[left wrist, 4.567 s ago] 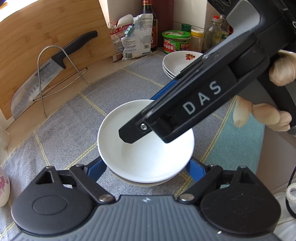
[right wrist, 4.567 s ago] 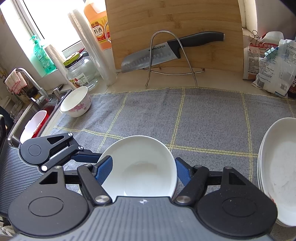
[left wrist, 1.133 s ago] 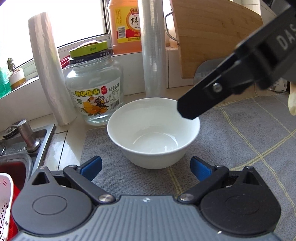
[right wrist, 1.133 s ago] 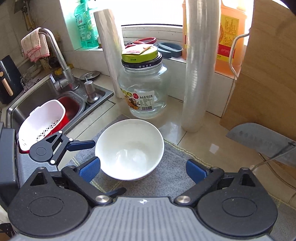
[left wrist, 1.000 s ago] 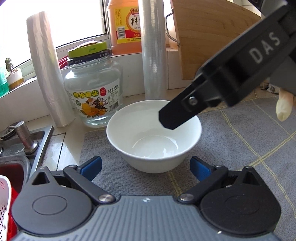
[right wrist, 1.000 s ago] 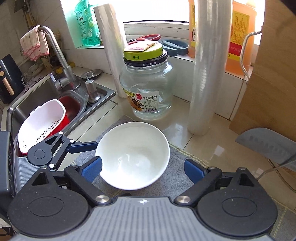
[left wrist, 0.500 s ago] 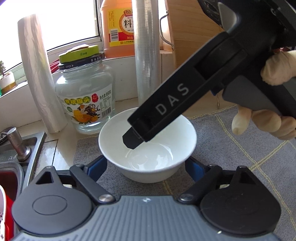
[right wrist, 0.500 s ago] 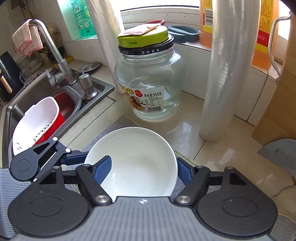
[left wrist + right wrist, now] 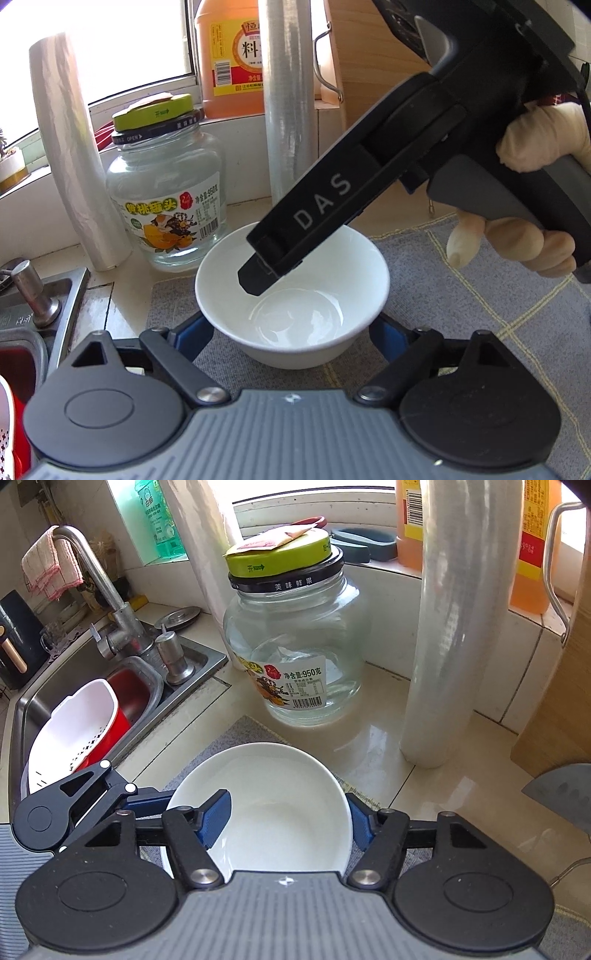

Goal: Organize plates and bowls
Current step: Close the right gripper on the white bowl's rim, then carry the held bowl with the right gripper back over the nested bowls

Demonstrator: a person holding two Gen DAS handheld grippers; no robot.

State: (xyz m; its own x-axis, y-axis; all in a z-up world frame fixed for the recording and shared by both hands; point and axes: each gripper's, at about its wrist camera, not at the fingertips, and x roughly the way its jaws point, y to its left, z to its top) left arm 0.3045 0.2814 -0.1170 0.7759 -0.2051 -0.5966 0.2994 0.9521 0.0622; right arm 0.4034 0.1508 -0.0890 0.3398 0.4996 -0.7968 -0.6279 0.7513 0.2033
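Observation:
A white bowl (image 9: 306, 317) (image 9: 280, 812) stands upright on the corner of a grey checked mat (image 9: 480, 295), just in front of a glass jar. My left gripper (image 9: 291, 332) is shut on it, a blue pad against each side of its lower wall. One of the left fingers (image 9: 147, 802) shows at the bowl's left edge in the right wrist view. My right gripper (image 9: 286, 819), held by a gloved hand (image 9: 535, 147), is shut on the bowl from above. Its left pad is inside the bowl and its right pad against the outer wall.
Close behind the bowl stand a glass jar (image 9: 295, 657) with a green lid and two rolls of cling film (image 9: 291, 110). A sink (image 9: 33, 709) with a white colander (image 9: 74, 731) lies to the left. A wooden board (image 9: 369, 55) and a knife blade (image 9: 557, 790) are at the right.
The right gripper came down over the bowl and its pads drew in, one going inside the rim. The left pads closed in against the bowl's sides. The bowl stayed where it stood.

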